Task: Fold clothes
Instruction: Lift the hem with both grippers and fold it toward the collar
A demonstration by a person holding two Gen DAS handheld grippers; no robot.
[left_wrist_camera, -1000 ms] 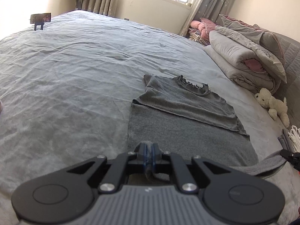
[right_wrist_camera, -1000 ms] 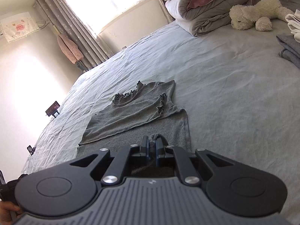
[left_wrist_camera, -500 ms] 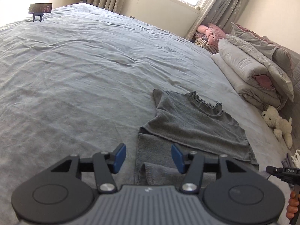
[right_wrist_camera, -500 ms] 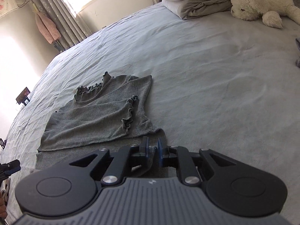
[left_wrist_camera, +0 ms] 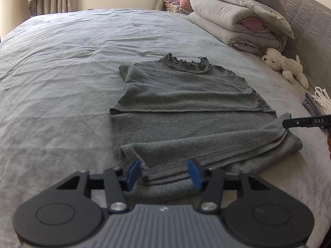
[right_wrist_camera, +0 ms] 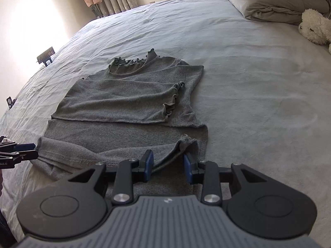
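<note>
A grey knit top [left_wrist_camera: 186,95] with a frilled neck lies flat on the bed [left_wrist_camera: 62,82], sleeves folded in. Its bottom hem is turned up into a loose fold across the lower part. In the left wrist view my left gripper [left_wrist_camera: 164,173] straddles the left end of that fold; the jaws stand apart and are closing, the pads clear of the cloth. In the right wrist view my right gripper [right_wrist_camera: 168,165] is at the right end, its jaws opening, with the raised hem corner [right_wrist_camera: 187,144] loose between them. Each gripper's tip shows at the edge of the other's view.
Folded duvets [left_wrist_camera: 238,20] and a white plush toy [left_wrist_camera: 285,66] lie along the headboard side. A small stack of folded clothes [left_wrist_camera: 318,101] sits at the right edge. A small black stand [right_wrist_camera: 46,54] is on the far left of the bed.
Both grippers were shut on the hem a second ago. The hem now lies folded up over the top's lower part. The left jaws opened first, then the right jaws parted; both grippers sank lower.
</note>
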